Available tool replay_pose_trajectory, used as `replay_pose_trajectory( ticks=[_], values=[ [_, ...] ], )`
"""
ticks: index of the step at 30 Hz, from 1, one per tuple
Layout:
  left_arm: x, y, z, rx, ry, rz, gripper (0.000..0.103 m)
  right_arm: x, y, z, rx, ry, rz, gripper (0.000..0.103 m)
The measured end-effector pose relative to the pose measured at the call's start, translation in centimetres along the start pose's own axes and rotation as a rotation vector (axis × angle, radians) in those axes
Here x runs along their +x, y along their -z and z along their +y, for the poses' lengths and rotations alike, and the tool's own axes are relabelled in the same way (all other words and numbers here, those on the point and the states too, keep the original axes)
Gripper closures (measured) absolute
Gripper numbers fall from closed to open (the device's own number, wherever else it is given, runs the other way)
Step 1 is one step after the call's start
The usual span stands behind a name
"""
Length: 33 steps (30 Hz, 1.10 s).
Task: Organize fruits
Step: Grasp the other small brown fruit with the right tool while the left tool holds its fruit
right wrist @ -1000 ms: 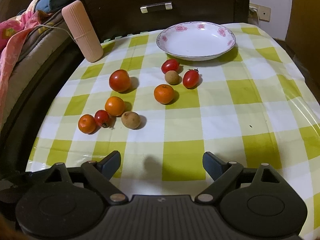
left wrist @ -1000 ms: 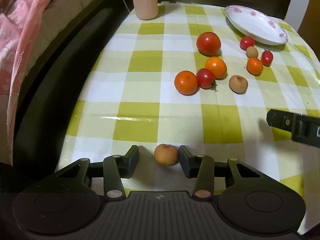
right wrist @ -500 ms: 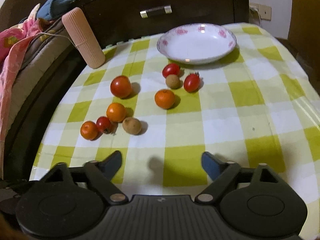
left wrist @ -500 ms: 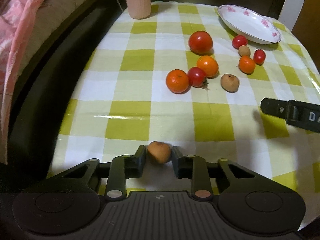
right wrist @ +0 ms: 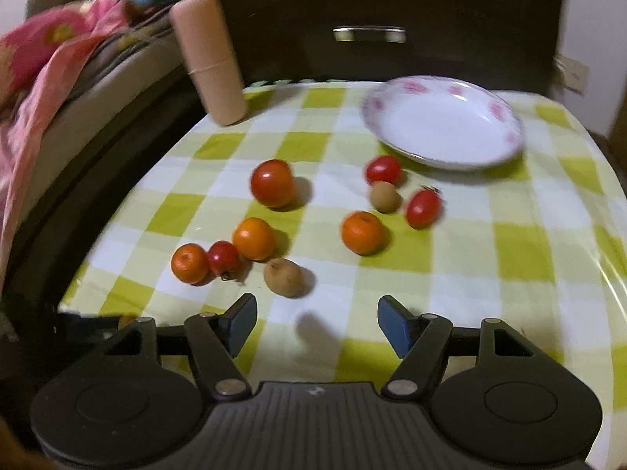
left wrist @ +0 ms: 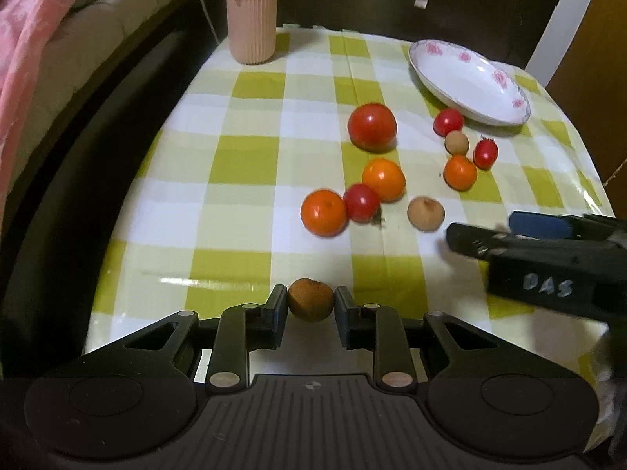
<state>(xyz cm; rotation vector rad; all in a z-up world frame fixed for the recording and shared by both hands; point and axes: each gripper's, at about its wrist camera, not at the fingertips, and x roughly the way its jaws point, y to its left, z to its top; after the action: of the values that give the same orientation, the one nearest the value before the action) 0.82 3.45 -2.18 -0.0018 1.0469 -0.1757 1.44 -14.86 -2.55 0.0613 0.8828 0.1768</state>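
My left gripper (left wrist: 310, 305) is shut on a small brown fruit (left wrist: 310, 303) near the table's front edge. Ahead lie loose fruits: a large red tomato (left wrist: 371, 126), three oranges (left wrist: 323, 213) (left wrist: 383, 179) (left wrist: 460, 172), small red tomatoes (left wrist: 361, 202) (left wrist: 448, 121) (left wrist: 485, 153) and two brown fruits (left wrist: 426, 213) (left wrist: 457, 142). A white flowered plate (left wrist: 466, 78) stands empty at the back right. My right gripper (right wrist: 315, 319) is open and empty, just short of a brown fruit (right wrist: 283, 276); it shows in the left wrist view (left wrist: 509, 235).
A pink ribbed cup (left wrist: 251, 9) stands at the table's back left corner. A dark cabinet with a metal handle (right wrist: 369, 34) is behind the table. A bed with pink cloth (right wrist: 35, 78) lies to the left, across a dark gap.
My left gripper has closed on the small brown fruit and lifted it a little. My right gripper has moved forward and left toward the brown fruit, still open.
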Motion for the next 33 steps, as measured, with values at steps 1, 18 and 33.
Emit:
replay_pose_trajectory(
  ticks=[1,18,33],
  values=[
    [0.1,-0.2,0.0,0.002,0.007,0.0,0.07,0.4,-0.3,0.2,-0.02,-0.004,0.002,0.037],
    [2.2,-0.7,-0.6,0.025,0.029,0.048,0.069,4.8,-1.6,1.5,-0.17,-0.019,0.056,0.071],
    [1.9,0.4,-1.1,0.076,-0.056,0.032,0.054,3.2,-0.5,0.5,-0.114,-0.024,0.055,0.077]
  ],
)
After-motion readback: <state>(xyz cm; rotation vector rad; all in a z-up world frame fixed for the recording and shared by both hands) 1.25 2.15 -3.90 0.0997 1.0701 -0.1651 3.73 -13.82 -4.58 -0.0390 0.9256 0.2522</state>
